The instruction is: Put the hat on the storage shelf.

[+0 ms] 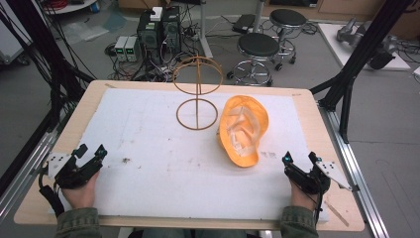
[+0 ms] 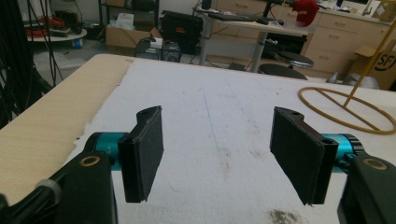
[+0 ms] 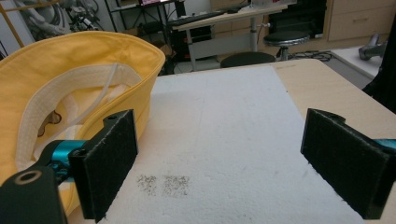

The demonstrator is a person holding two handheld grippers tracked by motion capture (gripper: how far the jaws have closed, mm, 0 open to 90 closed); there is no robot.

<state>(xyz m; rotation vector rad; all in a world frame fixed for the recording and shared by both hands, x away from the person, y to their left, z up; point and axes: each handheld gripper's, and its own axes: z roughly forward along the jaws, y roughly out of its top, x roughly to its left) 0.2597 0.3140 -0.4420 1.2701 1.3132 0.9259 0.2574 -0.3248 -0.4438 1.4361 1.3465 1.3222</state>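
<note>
From the high view, a wooden counter (image 1: 42,163) carries a white foam sheet (image 1: 163,148) that covers most of its top. A yellow hat (image 1: 243,130) lies upside down on the sheet, right of centre, its pale lining and a strap facing up. Just left of it stands a thin wire stand (image 1: 197,91), a ring flat on the sheet, a post, and a larger ring above. The left gripper (image 1: 90,154) rests at the near left corner and the right gripper (image 1: 298,158) at the near right corner, each held in a hand, well apart from each other, both with jaws spread and empty.

In the left gripper view, the two black jaws stand wide apart over bare foam sheet (image 2: 210,107), nothing between them. The base ring of the wire stand (image 2: 346,111) lies ahead to the right.

In the right gripper view, the jaws are likewise spread with only foam sheet (image 3: 224,135) between them. The hat (image 3: 70,79) sits just beyond the left-hand jaw, its brim close to that jaw; whether they touch I cannot tell
</note>
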